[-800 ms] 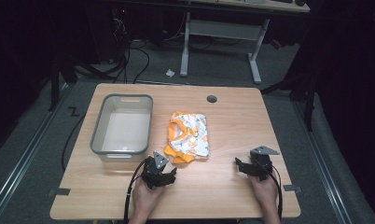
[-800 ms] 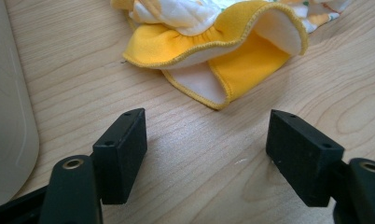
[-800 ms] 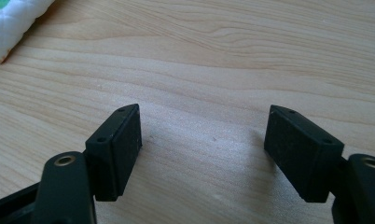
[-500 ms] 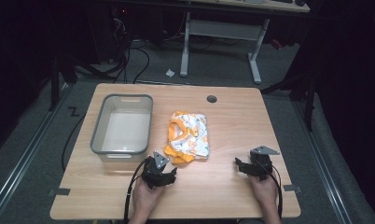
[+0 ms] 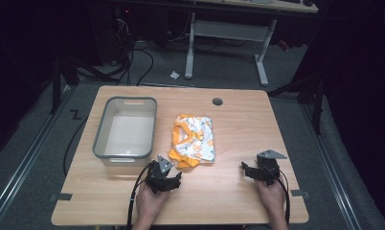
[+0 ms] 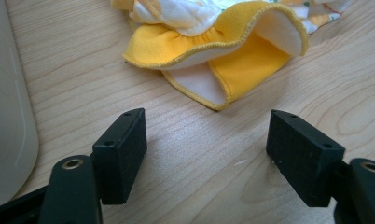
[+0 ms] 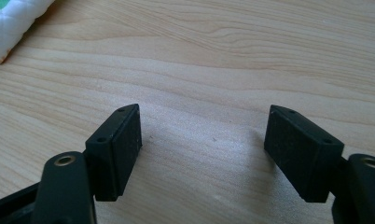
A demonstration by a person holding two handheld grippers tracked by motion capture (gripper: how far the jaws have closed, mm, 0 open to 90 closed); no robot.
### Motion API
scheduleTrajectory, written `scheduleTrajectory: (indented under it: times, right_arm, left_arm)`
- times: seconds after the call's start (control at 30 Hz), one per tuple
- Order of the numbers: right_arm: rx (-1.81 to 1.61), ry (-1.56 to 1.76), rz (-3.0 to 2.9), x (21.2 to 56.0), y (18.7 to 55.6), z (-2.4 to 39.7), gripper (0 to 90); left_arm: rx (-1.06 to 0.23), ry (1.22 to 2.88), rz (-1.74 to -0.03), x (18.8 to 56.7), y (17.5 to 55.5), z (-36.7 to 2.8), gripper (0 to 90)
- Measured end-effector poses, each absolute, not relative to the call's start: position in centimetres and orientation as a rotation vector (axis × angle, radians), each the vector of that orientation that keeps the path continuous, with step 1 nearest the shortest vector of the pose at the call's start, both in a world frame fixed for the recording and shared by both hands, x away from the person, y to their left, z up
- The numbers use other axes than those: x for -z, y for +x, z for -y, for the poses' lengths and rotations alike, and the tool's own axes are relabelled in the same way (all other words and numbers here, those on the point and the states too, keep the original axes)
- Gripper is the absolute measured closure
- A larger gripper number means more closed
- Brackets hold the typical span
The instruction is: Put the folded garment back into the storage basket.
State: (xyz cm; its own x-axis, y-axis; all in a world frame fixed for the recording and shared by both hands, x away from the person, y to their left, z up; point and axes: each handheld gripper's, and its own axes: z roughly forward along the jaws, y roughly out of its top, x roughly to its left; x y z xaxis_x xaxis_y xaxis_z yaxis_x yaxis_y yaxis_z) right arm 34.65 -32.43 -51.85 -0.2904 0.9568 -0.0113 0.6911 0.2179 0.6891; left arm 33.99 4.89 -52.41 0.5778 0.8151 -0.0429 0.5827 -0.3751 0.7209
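Both grippers' jaws wide apart and empty, left gripper (image 6: 206, 140) just short of the yellow cloth (image 6: 232, 56).

**3 cameras, 1 tabletop**

The high view looks forward and down from above the person's side, taking in the whole light wooden table (image 5: 229, 201) and the dark floor beyond. The left gripper view sits low and close over the wood, facing the crumpled yellow-and-white cloth (image 6: 213, 51) just ahead. The right gripper view, equally low, faces bare wood, with the cloth's white corner (image 7: 13, 23) at its upper left. All 3 views share that cloth.
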Motion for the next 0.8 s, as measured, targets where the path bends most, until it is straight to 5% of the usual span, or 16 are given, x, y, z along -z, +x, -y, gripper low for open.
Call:
scheduleTrajectory:
  times: [0.8]
  right_arm:
    - [-0.815,1.520,-2.064,51.84,34.62,32.42,27.7]
  left_arm:
    - [-0.335,2.063,-1.162,51.85,34.03,-5.27,28.3]
